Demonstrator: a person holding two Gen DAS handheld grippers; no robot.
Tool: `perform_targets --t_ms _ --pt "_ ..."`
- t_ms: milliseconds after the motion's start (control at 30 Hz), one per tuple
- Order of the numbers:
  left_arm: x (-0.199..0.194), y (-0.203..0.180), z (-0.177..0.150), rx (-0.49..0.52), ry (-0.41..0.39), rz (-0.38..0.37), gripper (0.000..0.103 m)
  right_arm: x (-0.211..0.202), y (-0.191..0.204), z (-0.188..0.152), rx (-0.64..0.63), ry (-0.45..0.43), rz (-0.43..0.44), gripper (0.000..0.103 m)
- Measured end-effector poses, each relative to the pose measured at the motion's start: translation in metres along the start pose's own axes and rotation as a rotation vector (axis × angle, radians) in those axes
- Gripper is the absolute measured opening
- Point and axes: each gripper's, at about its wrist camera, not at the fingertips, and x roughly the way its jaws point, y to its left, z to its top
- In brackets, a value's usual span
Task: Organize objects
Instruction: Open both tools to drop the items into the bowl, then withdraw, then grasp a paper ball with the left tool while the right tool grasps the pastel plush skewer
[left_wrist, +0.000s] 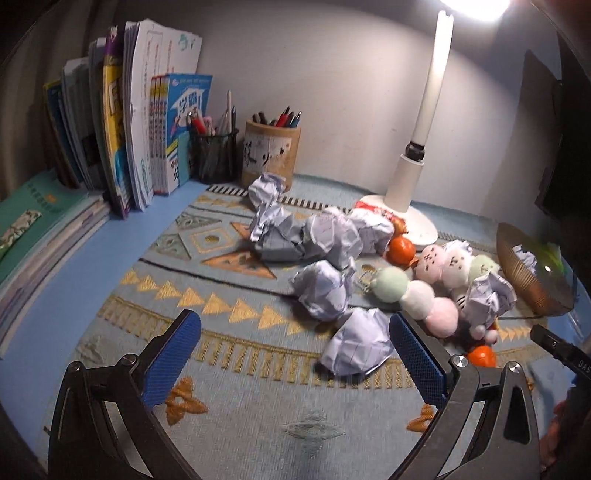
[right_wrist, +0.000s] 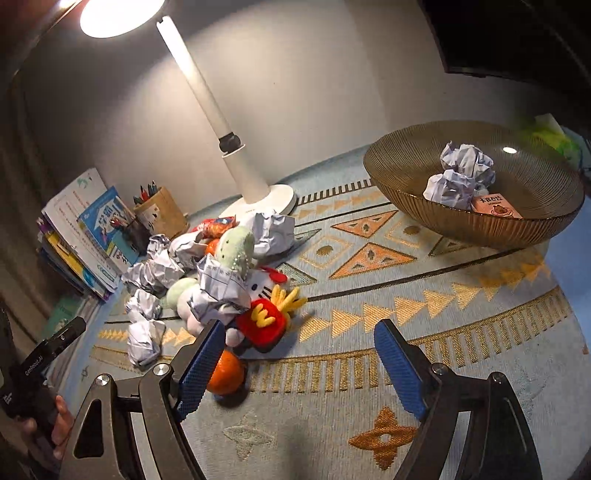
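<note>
A heap of crumpled paper balls (left_wrist: 314, 236), plush toys (left_wrist: 432, 280) and oranges (left_wrist: 400, 249) lies on the patterned mat. My left gripper (left_wrist: 295, 354) is open, and one paper ball (left_wrist: 356, 341) sits just ahead, close to its right finger and not touched. My right gripper (right_wrist: 299, 365) is open over bare mat. An orange (right_wrist: 227, 373) lies just behind its left finger (right_wrist: 201, 365), beside a red plush toy (right_wrist: 264, 321). A brown ribbed glass bowl (right_wrist: 461, 229) at the right holds two paper balls (right_wrist: 458, 177) and a small pink box (right_wrist: 496, 206).
A white desk lamp (left_wrist: 406, 184) stands behind the heap. Two pen holders (left_wrist: 269, 151) and upright books (left_wrist: 140, 122) line the back left, with flat books (left_wrist: 44, 221) at the left edge. A hand holds the other gripper's black handle (right_wrist: 40, 362).
</note>
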Motion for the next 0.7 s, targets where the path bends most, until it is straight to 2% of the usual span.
perform_targets --t_ms 133,233,300,400,567,633,700 --pt "0.018 0.004 -0.012 -0.03 0.066 -0.001 0.102 0.005 0.002 -0.002 -0.025 0.01 0.016 0.083" --pt "0.016 -0.004 -0.014 0.007 0.053 0.001 0.102 0.006 0.005 -0.003 -0.041 0.018 0.013 0.084" --pt "0.019 -0.011 -0.014 0.032 0.078 -0.028 0.102 0.004 0.01 -0.004 -0.061 0.01 0.004 0.084" --pt "0.026 -0.023 -0.011 0.013 0.135 -0.115 0.102 0.001 0.024 -0.006 -0.11 0.018 0.002 0.084" --pt "0.043 -0.04 -0.013 0.069 0.185 -0.102 0.101 -0.022 0.07 0.009 -0.18 0.009 0.202 0.084" --pt "0.045 -0.04 -0.014 0.063 0.192 -0.117 0.101 -0.018 0.095 0.019 -0.209 0.065 0.303 0.084" --pt "0.041 -0.038 -0.015 0.059 0.174 -0.129 0.101 -0.004 0.117 0.026 -0.214 0.109 0.36 0.082"
